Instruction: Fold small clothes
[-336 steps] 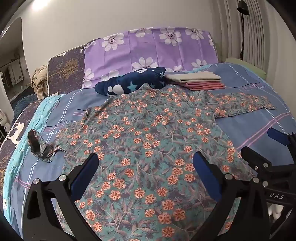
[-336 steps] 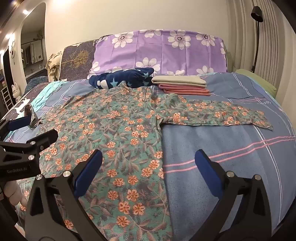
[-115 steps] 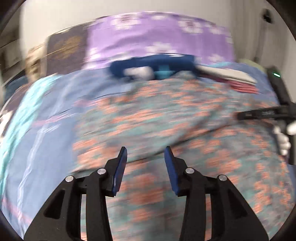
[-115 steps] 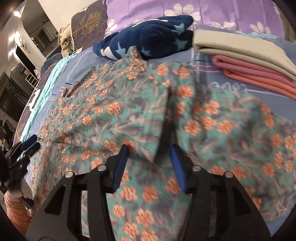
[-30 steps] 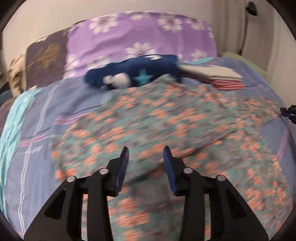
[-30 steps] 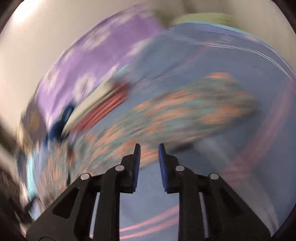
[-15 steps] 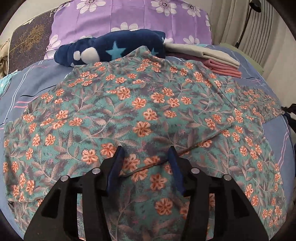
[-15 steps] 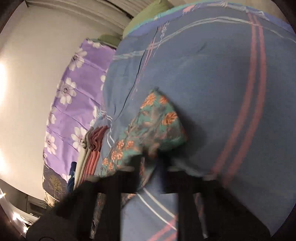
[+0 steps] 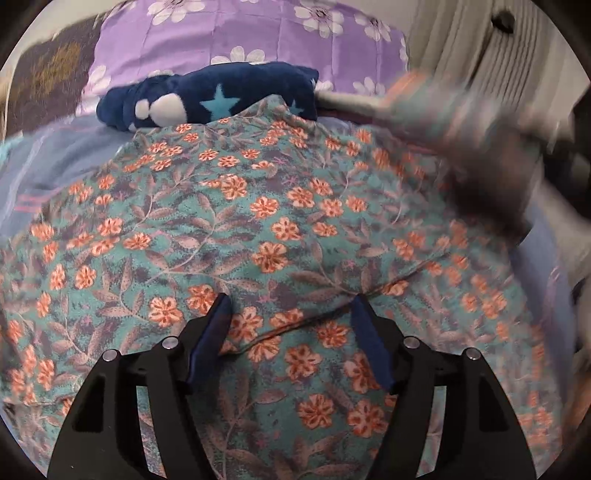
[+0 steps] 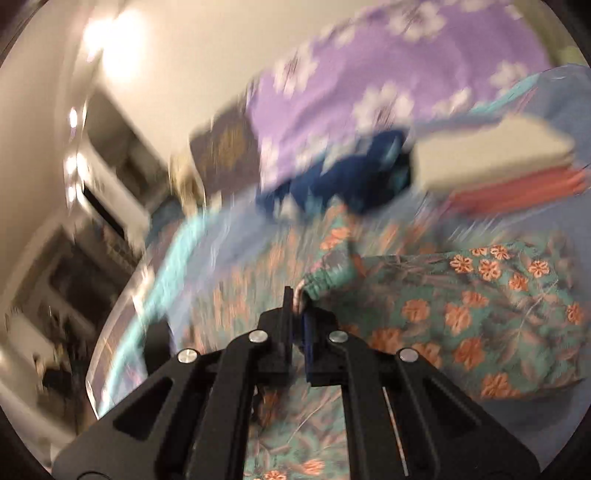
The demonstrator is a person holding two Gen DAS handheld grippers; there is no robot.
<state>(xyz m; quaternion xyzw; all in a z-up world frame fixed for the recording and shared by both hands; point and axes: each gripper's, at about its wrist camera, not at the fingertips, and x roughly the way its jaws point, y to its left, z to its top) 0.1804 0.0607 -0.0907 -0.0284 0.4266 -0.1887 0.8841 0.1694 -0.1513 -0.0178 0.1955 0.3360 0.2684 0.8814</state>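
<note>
A teal shirt with orange flowers (image 9: 258, 221) lies spread on the bed, its left side folded over so a fold edge runs across it. My left gripper (image 9: 291, 321) hovers over that edge with its jaws opening; the cloth lies below them and the pads do not press on it. My right gripper (image 10: 299, 306) is shut on the cuff of the shirt's sleeve (image 10: 325, 277), and the sleeve (image 10: 480, 302) trails to the right of it above the shirt. In the left wrist view that sleeve shows as a blur (image 9: 461, 122) at the upper right.
A navy star-print bundle (image 9: 207, 96) lies behind the shirt, in front of a purple flowered pillow (image 9: 240, 33). A stack of folded beige and coral cloths (image 10: 498, 166) sits at the back right. The blue striped bedsheet (image 9: 44, 162) borders the shirt.
My right gripper has swung the sleeve cuff up off the sheet and leftward over the shirt. My left gripper's jaws stand wider apart than before over the fold edge.
</note>
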